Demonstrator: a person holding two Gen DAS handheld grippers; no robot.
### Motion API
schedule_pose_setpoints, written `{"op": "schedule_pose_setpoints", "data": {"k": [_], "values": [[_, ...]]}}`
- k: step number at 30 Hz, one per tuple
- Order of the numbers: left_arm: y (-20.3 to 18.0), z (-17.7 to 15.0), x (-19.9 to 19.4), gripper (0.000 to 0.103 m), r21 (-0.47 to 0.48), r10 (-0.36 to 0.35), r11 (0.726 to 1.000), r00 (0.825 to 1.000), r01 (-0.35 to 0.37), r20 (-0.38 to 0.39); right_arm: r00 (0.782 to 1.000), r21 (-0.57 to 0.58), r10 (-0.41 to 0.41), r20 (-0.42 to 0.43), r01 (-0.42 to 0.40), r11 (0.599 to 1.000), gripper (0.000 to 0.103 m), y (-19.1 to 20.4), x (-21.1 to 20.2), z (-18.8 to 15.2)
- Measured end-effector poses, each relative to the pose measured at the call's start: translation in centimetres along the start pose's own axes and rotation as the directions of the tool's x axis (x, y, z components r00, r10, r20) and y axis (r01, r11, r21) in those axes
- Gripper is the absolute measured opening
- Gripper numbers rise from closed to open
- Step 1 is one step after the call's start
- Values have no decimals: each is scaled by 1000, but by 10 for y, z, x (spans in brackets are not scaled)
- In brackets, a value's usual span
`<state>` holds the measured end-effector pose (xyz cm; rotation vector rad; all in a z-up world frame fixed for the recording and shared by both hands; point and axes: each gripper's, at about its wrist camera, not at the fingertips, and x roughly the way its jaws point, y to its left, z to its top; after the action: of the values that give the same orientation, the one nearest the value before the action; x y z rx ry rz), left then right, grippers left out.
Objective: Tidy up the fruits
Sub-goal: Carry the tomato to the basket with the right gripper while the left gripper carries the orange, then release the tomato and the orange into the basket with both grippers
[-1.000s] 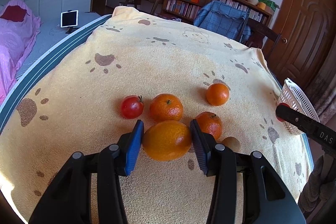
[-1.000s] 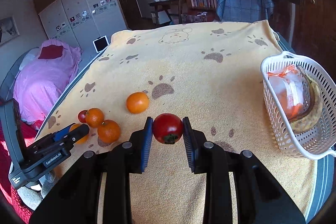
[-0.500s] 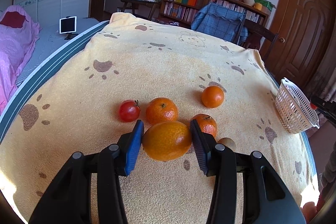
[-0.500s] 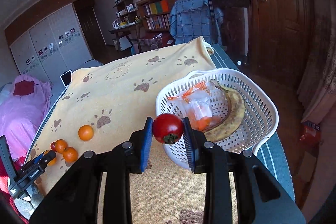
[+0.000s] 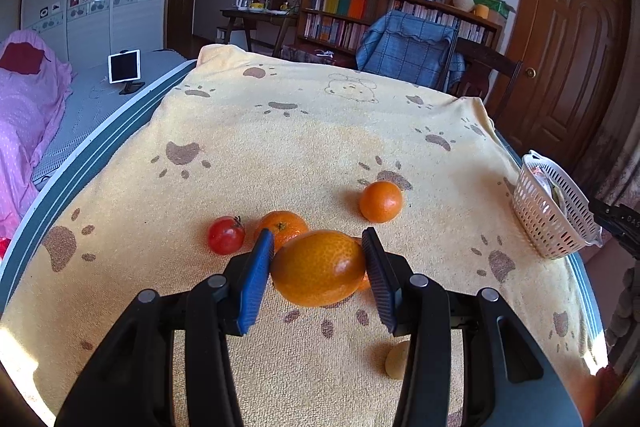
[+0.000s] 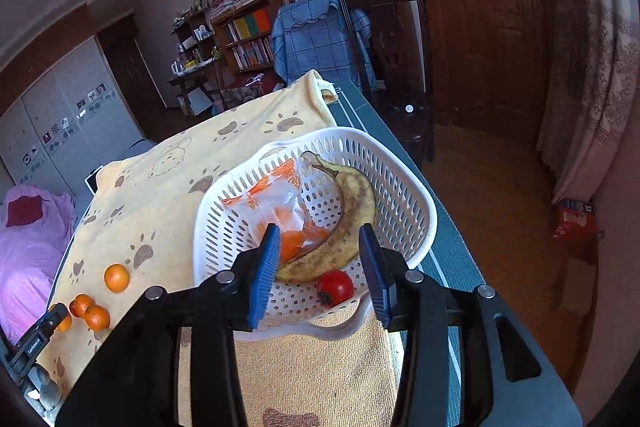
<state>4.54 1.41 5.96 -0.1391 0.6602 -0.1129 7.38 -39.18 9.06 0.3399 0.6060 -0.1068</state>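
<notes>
Inside white basket (image 6: pixel 416 195): red tomato (image 6: pixel 335 287) at near wall, beside banana (image 6: pixel 352 223) and bagged orange pieces (image 6: pixel 280 211). Above same basket: right gripper (image 6: pixel 320 273), jaws opening, nothing between pads; a second earlier, clamped on that tomato, well away from basket. Well left of basket: left gripper (image 5: pixel 318 269) clenched on large orange (image 5: pixel 318 269), lifted slightly since. Remaining on yellow towel (image 5: pixel 300 131), left of basket: small tomato (image 5: pixel 226 235), three tangerines (image 5: pixel 381 201), pale round item (image 5: pixel 398 361).
</notes>
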Motion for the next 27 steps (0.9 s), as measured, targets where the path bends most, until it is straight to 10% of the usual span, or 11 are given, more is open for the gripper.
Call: {"op": "schedule_pose_setpoints", "data": {"k": [12,27], "values": [[-80,19,-1,46,112,-128,986,992,127,0,979,74,-125,163,114,991,50,-18,-21,1],[-216,34,9,46,281,-321,906,946,317,-33,963,153,-174,207,144,978,60,-31,-23,-13]]}}
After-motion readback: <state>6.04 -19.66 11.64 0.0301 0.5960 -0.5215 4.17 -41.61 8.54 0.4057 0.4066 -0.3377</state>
